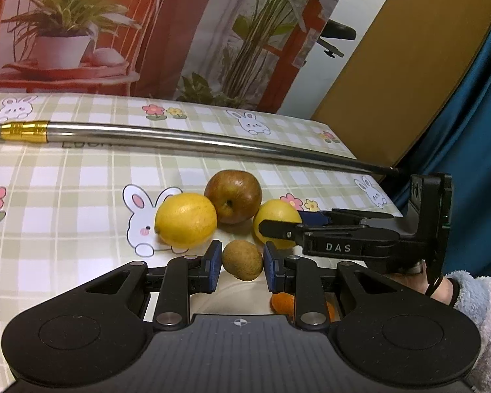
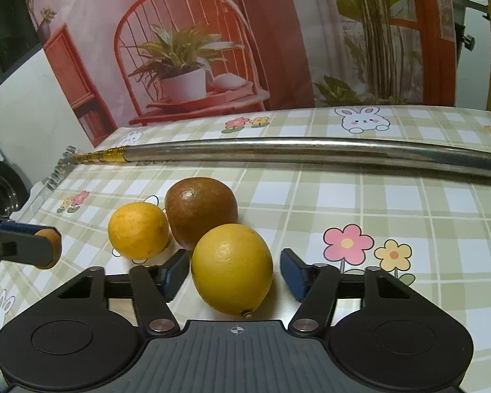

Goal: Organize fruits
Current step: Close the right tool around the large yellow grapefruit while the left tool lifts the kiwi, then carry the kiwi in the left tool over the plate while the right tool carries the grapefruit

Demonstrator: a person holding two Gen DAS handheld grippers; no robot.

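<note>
While the fruits were gathered in a tight cluster on the checked surface point(image 2: 409, 203), each gripper was set around one of them. The left gripper point(image 1: 242, 260) was placed with its jaws spread on either side of the kiwi point(image 1: 243, 259), near it but not clearly pressing. The right gripper point(image 2: 232, 273) was held with jaws spread around the near lemon point(image 2: 232, 268), a gap visible on each side. The apple point(image 2: 201, 216) and the far lemon point(image 2: 138, 230) were left touching behind. A rod point(image 2: 311, 154) lay beyond, and an orange point(image 1: 283, 303) was partly hidden under the left gripper.
</note>
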